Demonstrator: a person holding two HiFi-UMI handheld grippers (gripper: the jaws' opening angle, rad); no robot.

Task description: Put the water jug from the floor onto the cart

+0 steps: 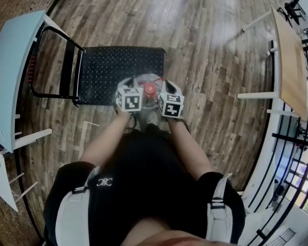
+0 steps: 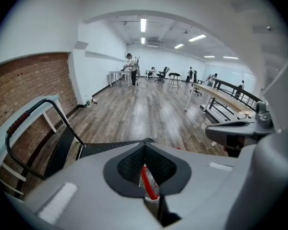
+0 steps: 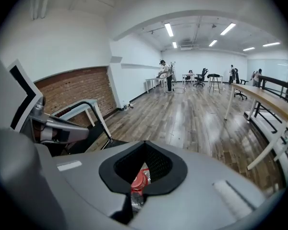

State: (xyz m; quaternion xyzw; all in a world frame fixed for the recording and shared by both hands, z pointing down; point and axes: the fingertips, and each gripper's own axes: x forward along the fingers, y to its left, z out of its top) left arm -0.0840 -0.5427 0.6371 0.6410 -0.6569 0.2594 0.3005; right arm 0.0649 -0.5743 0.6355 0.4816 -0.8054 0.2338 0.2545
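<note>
The water jug (image 1: 143,82) is clear with a red cap (image 1: 150,88) and hangs at the near edge of the black cart (image 1: 118,63). My left gripper (image 1: 138,87) and right gripper (image 1: 162,88) flank its top, marker cubes toward me. In the left gripper view the left gripper (image 2: 145,147) has its tips together, with the jug's red handle (image 2: 149,182) caught in the gap below them. The right gripper (image 3: 145,145) is likewise shut, the red cap (image 3: 139,180) and the jug's neck showing in its gap. Most of the jug's body is hidden.
The cart's black push handle (image 1: 66,68) stands at its left end. A light blue table (image 1: 10,76) is at the far left and a wooden table (image 1: 292,60) with a railing at the right. People stand far down the room (image 2: 130,68).
</note>
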